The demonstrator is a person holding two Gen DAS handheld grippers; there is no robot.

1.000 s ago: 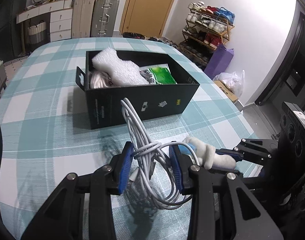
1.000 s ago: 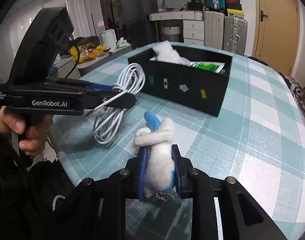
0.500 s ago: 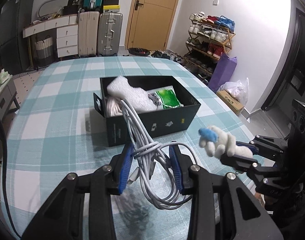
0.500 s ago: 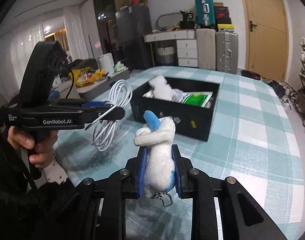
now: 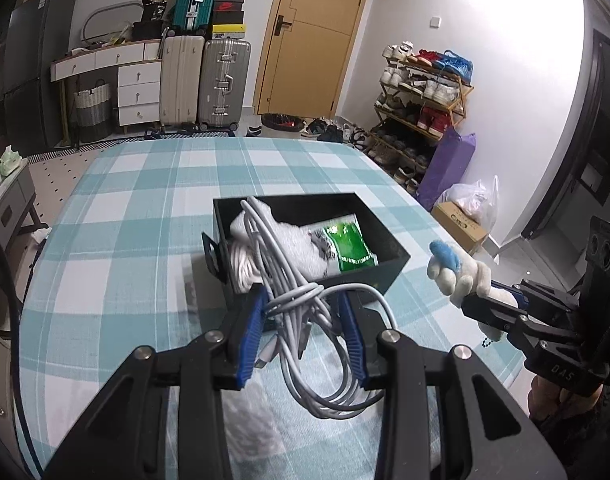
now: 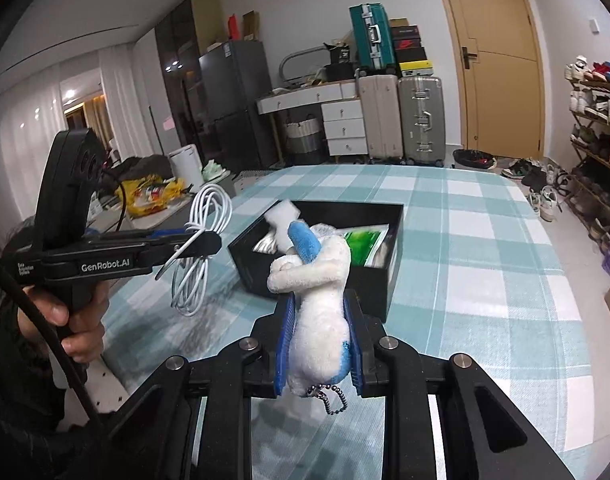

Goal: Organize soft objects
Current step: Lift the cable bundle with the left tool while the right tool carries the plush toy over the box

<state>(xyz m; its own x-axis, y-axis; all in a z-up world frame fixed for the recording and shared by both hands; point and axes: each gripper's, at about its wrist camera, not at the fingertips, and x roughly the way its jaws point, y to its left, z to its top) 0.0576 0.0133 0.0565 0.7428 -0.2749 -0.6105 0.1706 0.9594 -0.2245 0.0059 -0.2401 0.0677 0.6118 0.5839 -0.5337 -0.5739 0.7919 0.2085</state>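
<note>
My left gripper (image 5: 303,316) is shut on a coiled white cable (image 5: 305,312) and holds it in the air in front of the black box (image 5: 389,280). The cable also shows in the right wrist view (image 6: 201,248), hanging from the left gripper (image 6: 209,240). My right gripper (image 6: 319,332) is shut on a white plush toy with a blue tip (image 6: 317,280), held above the table near the box (image 6: 317,280). The toy shows at the right of the left wrist view (image 5: 461,272). The box holds a white foam piece (image 5: 293,244) and a green packet (image 5: 349,244).
The table has a teal and white checked cloth (image 5: 145,240). Suitcases (image 5: 205,80) and a drawer unit stand by the far wall, next to a yellow door. A shoe rack (image 5: 421,96) and a purple bag are at the right.
Both grippers have risen above the table with their loads. The box now looks smaller and lower in both views, and more of the room shows.
</note>
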